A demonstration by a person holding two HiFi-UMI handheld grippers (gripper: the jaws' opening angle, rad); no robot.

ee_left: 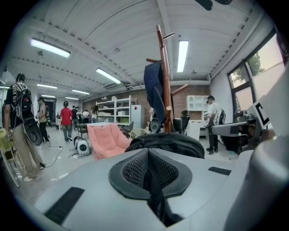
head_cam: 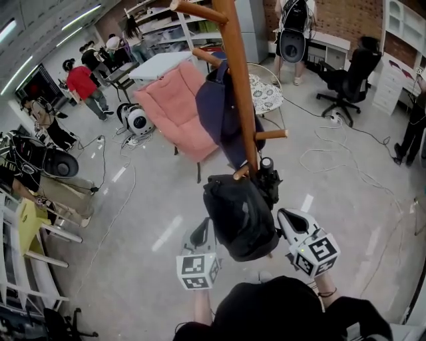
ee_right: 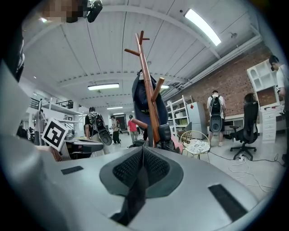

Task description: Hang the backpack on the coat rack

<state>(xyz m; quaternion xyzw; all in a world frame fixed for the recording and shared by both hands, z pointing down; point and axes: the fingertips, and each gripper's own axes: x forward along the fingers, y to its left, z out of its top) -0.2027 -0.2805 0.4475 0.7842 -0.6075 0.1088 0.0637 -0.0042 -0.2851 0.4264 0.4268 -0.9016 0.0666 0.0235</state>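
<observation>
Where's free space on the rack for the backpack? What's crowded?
Free: the right-hand peg, bare, with open floor beyond it, and the top peg. Crowded: the left side of the coat rack, where the navy garment covers a peg. The backpack itself fills the gap by the lowest peg.

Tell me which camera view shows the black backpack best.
The head view: the whole black backpack shows from above, beside the wooden coat rack. The left gripper view catches only its top over the jaws; the right gripper view, barely a sliver.
</observation>
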